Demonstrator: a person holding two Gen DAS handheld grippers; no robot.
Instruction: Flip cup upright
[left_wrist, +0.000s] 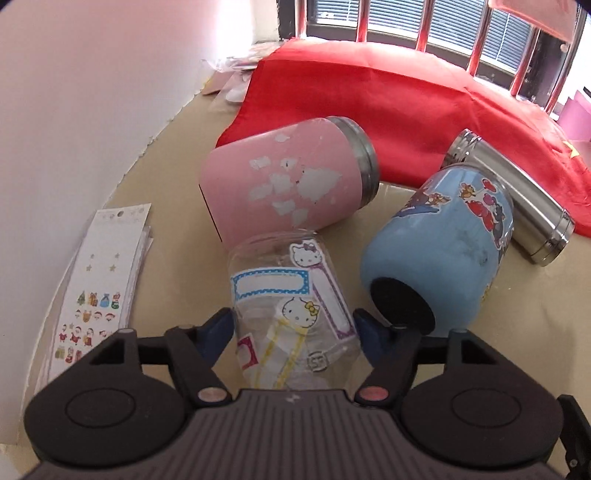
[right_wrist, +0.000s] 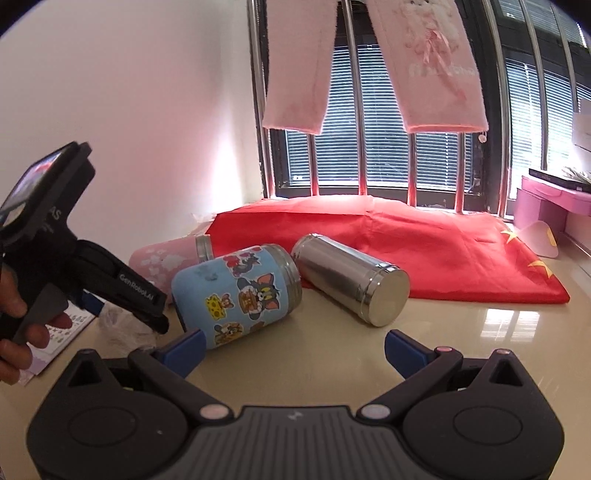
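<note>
A clear plastic cup (left_wrist: 291, 314) with Hello Kitty stickers lies on its side between the fingers of my left gripper (left_wrist: 293, 334). The blue pads sit close on both sides of it; I cannot tell whether they press it. A pink cup (left_wrist: 284, 181), a blue cartoon cup (left_wrist: 443, 247) and a steel flask (left_wrist: 517, 192) also lie on their sides. In the right wrist view my right gripper (right_wrist: 293, 350) is open and empty, just in front of the blue cup (right_wrist: 236, 291) and the steel flask (right_wrist: 351, 280). The clear cup (right_wrist: 125, 321) is mostly hidden behind the left gripper (right_wrist: 147, 314).
A red cloth (right_wrist: 388, 240) covers the back of the beige table (right_wrist: 461, 332) under a barred window. Sticker sheets (left_wrist: 103, 288) lie at the left by the white wall. A pink box (right_wrist: 546, 203) stands at the far right.
</note>
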